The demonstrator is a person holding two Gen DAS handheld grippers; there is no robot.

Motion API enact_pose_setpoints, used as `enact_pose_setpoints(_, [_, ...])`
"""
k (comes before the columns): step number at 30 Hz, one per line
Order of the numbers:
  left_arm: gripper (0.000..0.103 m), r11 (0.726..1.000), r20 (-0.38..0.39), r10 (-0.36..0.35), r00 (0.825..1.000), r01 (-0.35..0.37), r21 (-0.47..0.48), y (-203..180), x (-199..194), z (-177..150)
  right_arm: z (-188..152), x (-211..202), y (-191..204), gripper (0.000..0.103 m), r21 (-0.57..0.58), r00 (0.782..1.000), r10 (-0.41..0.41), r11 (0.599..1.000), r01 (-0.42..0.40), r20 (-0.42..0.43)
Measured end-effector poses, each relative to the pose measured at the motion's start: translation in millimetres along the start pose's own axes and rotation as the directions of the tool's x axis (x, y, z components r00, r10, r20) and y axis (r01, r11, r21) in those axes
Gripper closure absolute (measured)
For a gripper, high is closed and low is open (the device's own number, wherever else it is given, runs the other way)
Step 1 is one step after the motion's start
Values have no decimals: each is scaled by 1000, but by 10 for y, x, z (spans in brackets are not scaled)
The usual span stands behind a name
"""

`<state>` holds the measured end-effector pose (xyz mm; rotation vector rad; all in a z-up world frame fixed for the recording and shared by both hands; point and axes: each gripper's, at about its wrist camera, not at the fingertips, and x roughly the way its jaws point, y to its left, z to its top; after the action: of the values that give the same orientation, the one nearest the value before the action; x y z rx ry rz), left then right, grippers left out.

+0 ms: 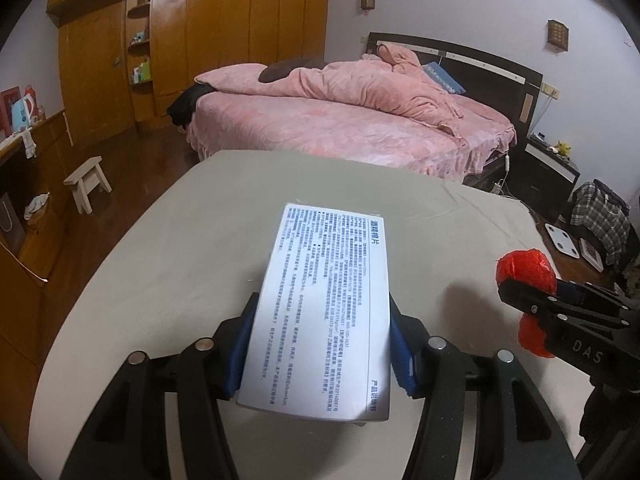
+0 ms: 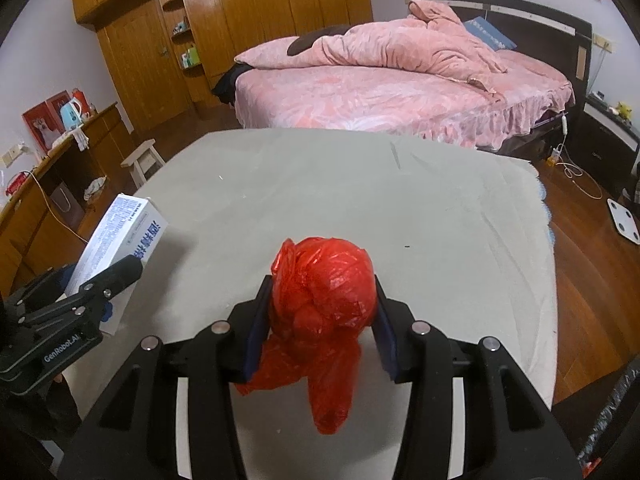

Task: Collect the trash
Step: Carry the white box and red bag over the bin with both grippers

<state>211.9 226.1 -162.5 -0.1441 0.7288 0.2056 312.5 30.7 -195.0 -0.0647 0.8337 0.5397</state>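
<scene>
Between the right gripper's (image 2: 322, 322) blue pads sat a crumpled red bag (image 2: 324, 300), pinched at its bulging middle while its loose tail hung down below the fingers, above the counter (image 2: 360, 184). To its left, the left gripper (image 1: 322, 344) was clamped on a white box (image 1: 326, 304) printed with blue text, pads pressing the box's long sides, the box tilted up and away from the gripper and held clear over the counter. Each gripper showed at the edge of the other's view: the red bag at the right of the left view, the box at the left of the right view. The grey cloth on the counter lay mostly bare, with a few creases toward its far right corner. Beyond the counter stood a bed (image 2: 400, 96) with pink covers, a wooden wardrobe (image 2: 248, 12) behind it, and a small stool (image 1: 88, 184) on the dark wood floor at left.
</scene>
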Motion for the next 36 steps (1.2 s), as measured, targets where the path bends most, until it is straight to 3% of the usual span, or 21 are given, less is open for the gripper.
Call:
enact_pose_setpoints(24, [46,998,92,-57,994,53,43,-434,-745,105,-64,-1013,-92,59,6,993,14,1000,-15,119])
enact_pose_setpoints(36, [46,991,121,-111,986,101,83,-782,-1270,67,-272,-1787,-188,59,12,981,3,1000,-6,196])
